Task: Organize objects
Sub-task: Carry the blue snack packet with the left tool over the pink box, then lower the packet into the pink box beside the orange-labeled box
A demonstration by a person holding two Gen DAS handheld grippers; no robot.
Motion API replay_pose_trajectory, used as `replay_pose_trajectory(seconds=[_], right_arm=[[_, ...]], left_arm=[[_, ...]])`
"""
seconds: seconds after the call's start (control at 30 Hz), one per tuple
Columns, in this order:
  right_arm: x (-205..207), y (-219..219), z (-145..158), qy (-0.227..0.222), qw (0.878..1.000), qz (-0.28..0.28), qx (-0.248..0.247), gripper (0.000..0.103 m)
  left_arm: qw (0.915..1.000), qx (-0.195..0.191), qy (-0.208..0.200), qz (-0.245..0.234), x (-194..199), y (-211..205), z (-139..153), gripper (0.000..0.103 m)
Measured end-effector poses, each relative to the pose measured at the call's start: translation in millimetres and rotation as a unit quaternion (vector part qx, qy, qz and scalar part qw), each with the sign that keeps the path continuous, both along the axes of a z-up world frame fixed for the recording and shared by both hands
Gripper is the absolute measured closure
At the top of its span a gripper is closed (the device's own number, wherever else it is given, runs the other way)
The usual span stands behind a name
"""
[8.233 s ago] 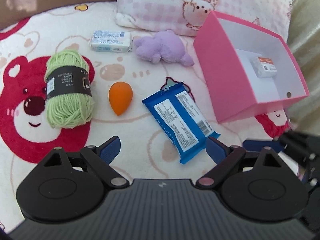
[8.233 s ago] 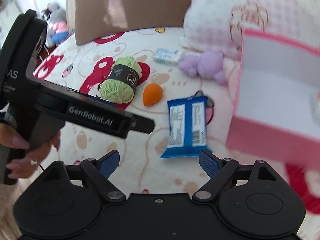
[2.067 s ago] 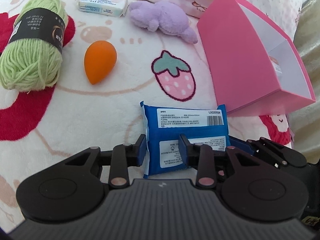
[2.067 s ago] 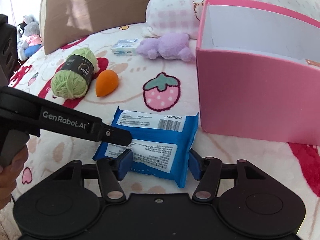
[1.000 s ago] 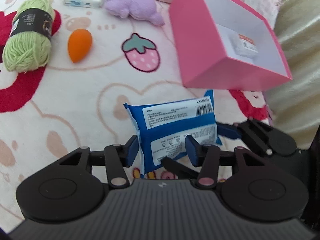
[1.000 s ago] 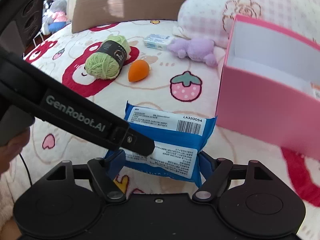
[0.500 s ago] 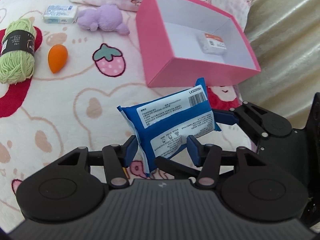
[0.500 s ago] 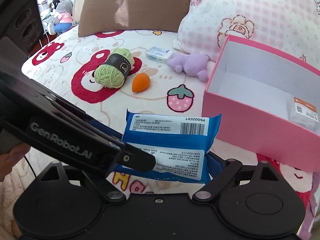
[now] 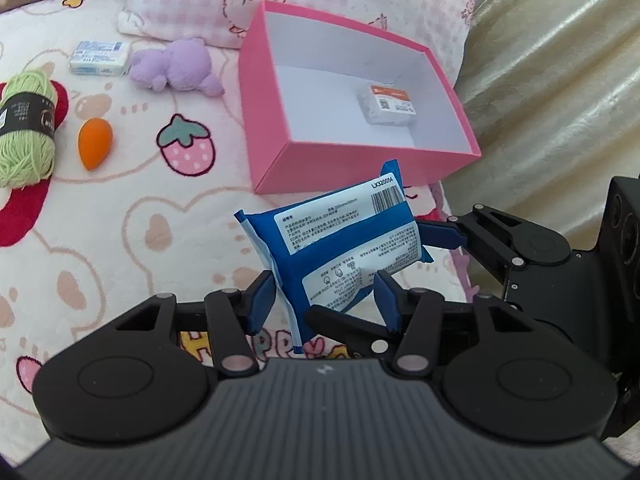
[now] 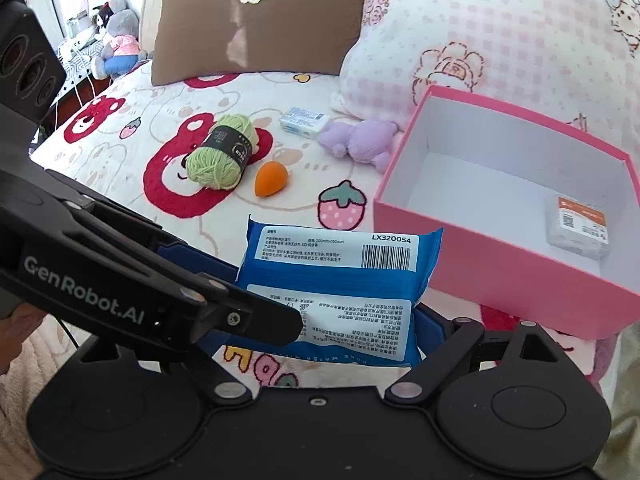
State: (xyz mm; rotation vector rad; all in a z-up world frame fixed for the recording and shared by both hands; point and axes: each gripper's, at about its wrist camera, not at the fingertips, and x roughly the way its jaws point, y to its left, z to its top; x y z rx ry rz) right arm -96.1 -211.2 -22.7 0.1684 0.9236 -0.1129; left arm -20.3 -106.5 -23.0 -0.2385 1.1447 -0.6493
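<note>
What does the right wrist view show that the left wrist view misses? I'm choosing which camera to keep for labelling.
Only the right wrist view: a brown cushion and stuffed toys beyond the bed's edge.
Only the left wrist view: a shiny beige cover beside the box.
Both: the blue wipes pack gripped by both grippers, the pink box holding a small packet, green yarn, orange sponge and purple plush.

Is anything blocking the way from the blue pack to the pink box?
Nothing visible does. The blue pack hangs off the blanket between the left gripper and right gripper, just short of the pink box. The near wall faces it; inside, a small white packet sits to one side.
</note>
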Motion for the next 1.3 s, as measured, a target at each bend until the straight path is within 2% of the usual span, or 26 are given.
replay_pose_trajectory(seconds=[0.57,0.9,0.97,1.07,1.17,1.3], right_arm=[[-20.9,-7.6,50.0,-0.025,0.999,0.0,-0.04,0.009],[-27.8,-26.5,61.7,-0.057,0.997,0.0,-0.044,0.01],[-31.6,-35.1,59.9,-0.073,0.997,0.002,-0.037,0.015],[-35.0,-50.4,55.7,-0.074,0.997,-0.008,-0.02,0.017],[-37.3,-59.1,54.7,-0.079,0.996,-0.012,-0.031,0.023],[-34.0,-74.3,55.2,-0.081,0.996,-0.012,-0.042,0.032]], left_arm=[[0.9995,-0.006,-0.025,-0.017,-7.3,-22.3,52.8,0.052],[0.9985,0.004,-0.055,-0.003,0.1,-39.7,70.7,0.052],[0.9975,0.012,-0.07,0.001,1.8,-45.9,71.9,0.052],[0.9973,0.014,-0.072,-0.001,4.4,-57.0,68.7,0.052],[0.9971,0.019,-0.073,0.001,8.9,-68.9,64.2,0.052],[0.9944,0.044,-0.096,0.006,18.4,-84.3,60.9,0.052]])
